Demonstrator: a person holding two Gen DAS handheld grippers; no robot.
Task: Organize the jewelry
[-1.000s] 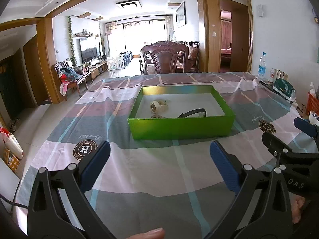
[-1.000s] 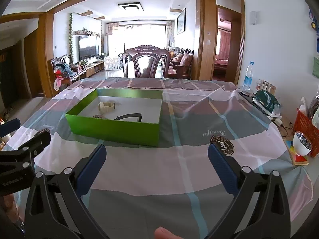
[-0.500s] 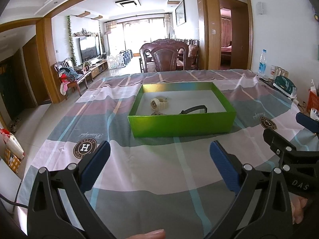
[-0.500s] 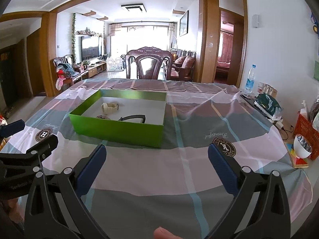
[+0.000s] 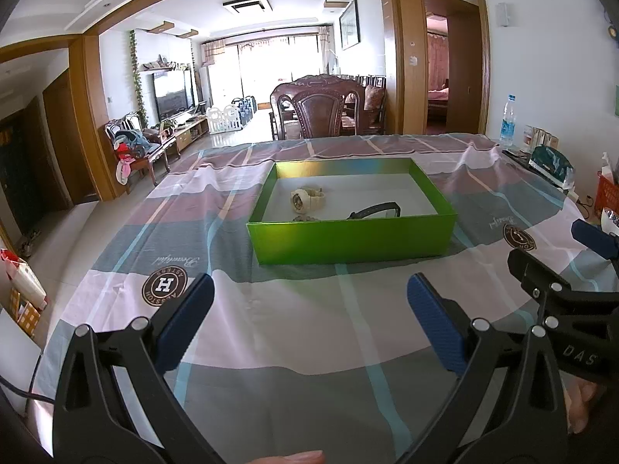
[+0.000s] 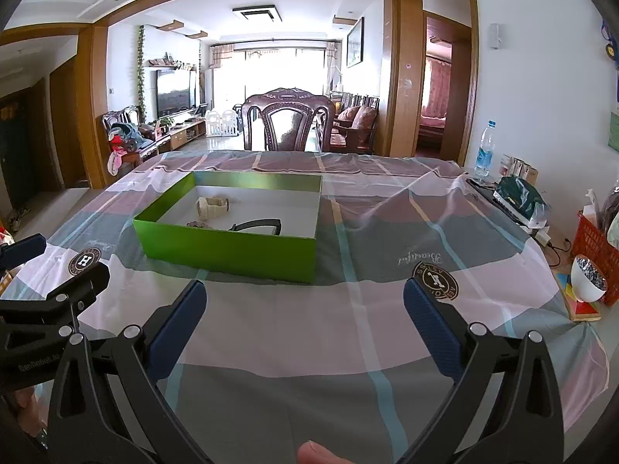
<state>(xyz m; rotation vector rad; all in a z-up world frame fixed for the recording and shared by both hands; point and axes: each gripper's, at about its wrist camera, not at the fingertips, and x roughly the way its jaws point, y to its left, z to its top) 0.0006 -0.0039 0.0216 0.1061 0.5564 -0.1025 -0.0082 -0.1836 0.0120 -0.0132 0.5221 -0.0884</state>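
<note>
A green box (image 5: pixel 350 237) (image 6: pixel 232 249) sits on the plaid tablecloth. Inside it lie a cream watch (image 5: pixel 306 197) (image 6: pixel 211 207), a black band (image 5: pixel 374 210) (image 6: pixel 257 225) and a small beaded piece (image 5: pixel 303 218) (image 6: pixel 196 225) near the front wall. My left gripper (image 5: pixel 309 319) is open and empty, above the cloth in front of the box. My right gripper (image 6: pixel 303 317) is open and empty, in front of the box's right corner. Each gripper shows at the edge of the other's view, the right one (image 5: pixel 572 282) and the left one (image 6: pixel 58 290).
A carved wooden chair (image 6: pixel 288 123) stands behind the table. At the right edge are a water bottle (image 6: pixel 485 152), a dark green bag (image 6: pixel 520 199), a red basket (image 6: pixel 595 249) and a white bowl (image 6: pixel 588 278). The tablecloth (image 6: pixel 348 328) drops off at the left.
Both grippers have drawn back and risen slightly, so the green box appears a little farther and higher in each view. Both stay open; nothing in the box moved.
</note>
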